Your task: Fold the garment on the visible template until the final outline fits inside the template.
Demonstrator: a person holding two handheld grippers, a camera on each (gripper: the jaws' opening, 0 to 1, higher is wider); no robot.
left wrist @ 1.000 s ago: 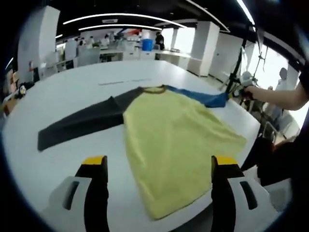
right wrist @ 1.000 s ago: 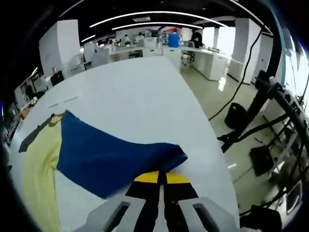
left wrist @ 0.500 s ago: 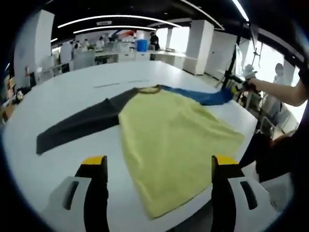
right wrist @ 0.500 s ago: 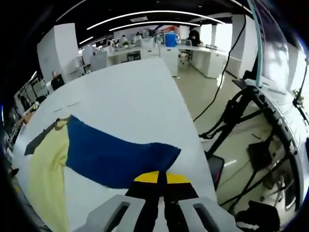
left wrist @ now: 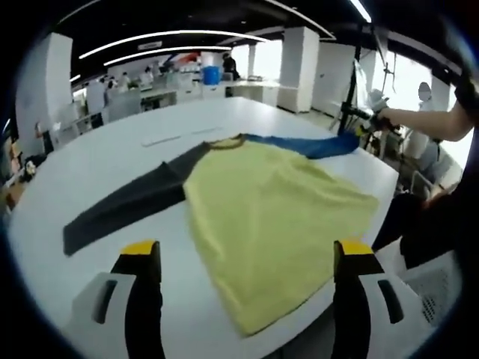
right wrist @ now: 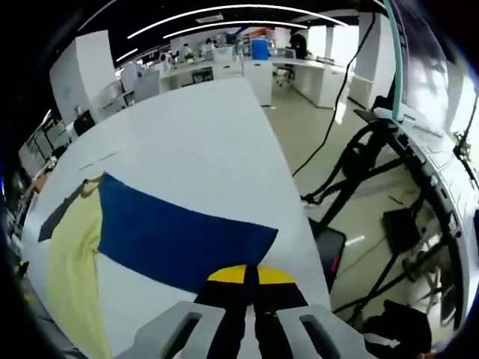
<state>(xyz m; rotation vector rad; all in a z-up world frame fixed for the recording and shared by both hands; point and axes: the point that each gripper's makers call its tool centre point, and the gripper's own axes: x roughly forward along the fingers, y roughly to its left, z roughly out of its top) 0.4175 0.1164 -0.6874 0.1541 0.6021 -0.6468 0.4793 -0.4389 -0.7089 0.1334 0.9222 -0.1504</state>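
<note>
A long-sleeved shirt lies spread on the white table [left wrist: 90,149]. Its yellow body [left wrist: 269,217] fills the middle of the left gripper view, a dark grey sleeve [left wrist: 127,206] runs off to the left, and a blue sleeve [left wrist: 314,145] stretches to the far right. My left gripper [left wrist: 247,258] hangs open above the near table edge, holding nothing. My right gripper [right wrist: 245,275] is shut on the cuff of the blue sleeve [right wrist: 179,235], which is pulled out flat toward the table edge. The right gripper [left wrist: 365,120] also appears far right in a person's hand.
The table edge [right wrist: 299,202] drops to the floor just right of the blue sleeve, where a black stand with cables [right wrist: 367,172] is. Faint tape marks [left wrist: 168,137] lie on the table beyond the shirt collar. Desks and people stand far back.
The blue sleeve has been drawn straighter and flatter toward the table edge by my right gripper. Both views shifted slightly; my left gripper stays open over the near edge.
</note>
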